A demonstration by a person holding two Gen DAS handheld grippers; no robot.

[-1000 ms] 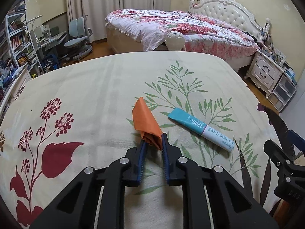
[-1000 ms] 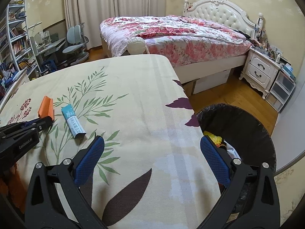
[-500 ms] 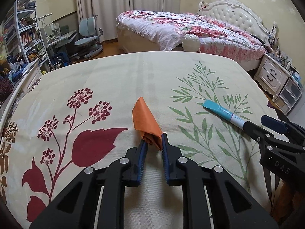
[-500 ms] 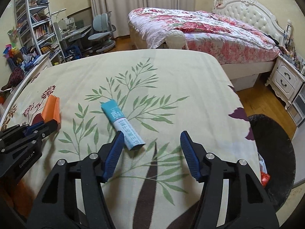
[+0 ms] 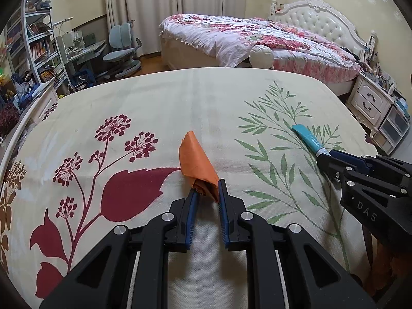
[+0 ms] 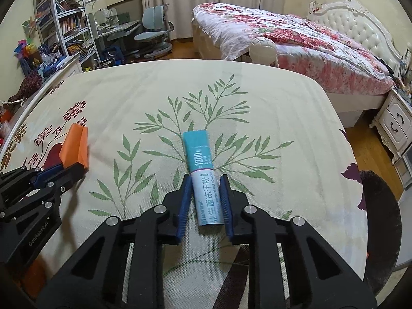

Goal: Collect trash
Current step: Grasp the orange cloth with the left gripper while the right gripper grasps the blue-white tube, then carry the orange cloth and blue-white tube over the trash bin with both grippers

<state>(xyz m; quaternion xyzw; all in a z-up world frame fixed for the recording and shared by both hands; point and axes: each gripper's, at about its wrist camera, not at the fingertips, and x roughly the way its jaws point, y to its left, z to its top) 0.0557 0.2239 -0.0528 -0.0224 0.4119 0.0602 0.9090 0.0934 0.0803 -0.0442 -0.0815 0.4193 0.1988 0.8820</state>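
A bedroom: I work over a cream bedspread point(image 5: 206, 97) printed with dark red flowers and green leafy sprigs. Beyond it stands a second bed point(image 5: 247, 38) under a pink floral quilt, with a white tufted headboard. A white nightstand point(image 5: 370, 100) sits at the right, and bookshelves point(image 6: 67, 23), a desk and a pale blue chair point(image 5: 121, 43) fill the left side. A black-lined trash bin point(image 6: 381, 221) stands on the floor just off the spread's right edge.

My left gripper point(image 5: 207, 193) is closed on the near end of a folded orange wrapper point(image 5: 197, 159), whose far end rests on the spread beside a red leaf print. My right gripper point(image 6: 206, 182) has just been closing, and its blue pads now press both sides of a teal-and-white packet point(image 6: 202, 170) lying flat among the green leaves. Nothing lies between the two pieces of trash, and the spread between the packet and the bin is bare.

The packet reads "1200" on its teal part, with Chinese characters on the white part. My left gripper's arm reads "GenRobot.AI", my right one "DAS".
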